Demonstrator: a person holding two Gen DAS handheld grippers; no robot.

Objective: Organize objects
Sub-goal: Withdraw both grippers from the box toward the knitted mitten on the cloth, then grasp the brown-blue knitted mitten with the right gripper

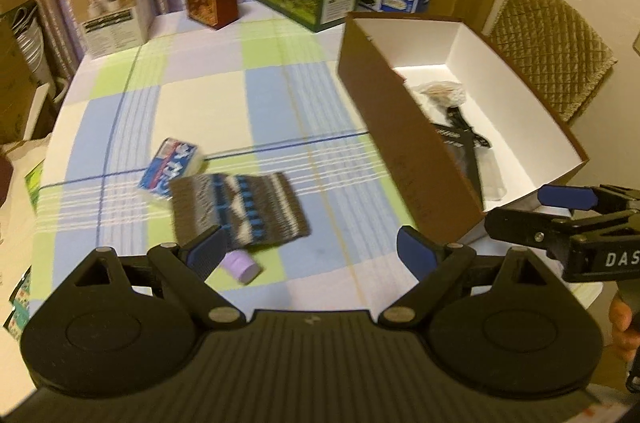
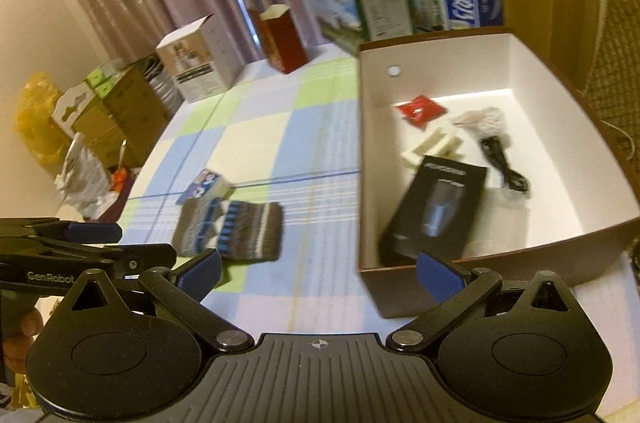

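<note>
Just beyond the left gripper's (image 1: 310,251) spread, empty fingers lies the brown-and-blue striped knitted cloth (image 1: 240,211), a small lilac plastic cylinder (image 1: 242,265) beside one pad. The right gripper (image 2: 318,273), likewise spread and empty, hangs near the open brown cardboard box (image 2: 440,275); I'd fear a sweeping finger knocking the cylinder rolling.

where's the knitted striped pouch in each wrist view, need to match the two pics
Left wrist view: the knitted pouch lies low and left of centre on the checked tablecloth, just beyond the left gripper.
Right wrist view: the knitted pouch sits lower left, beyond the right gripper.
Shared landmark: the blue-and-white packet touching its far left corner; the open brown box is to its right.
</note>
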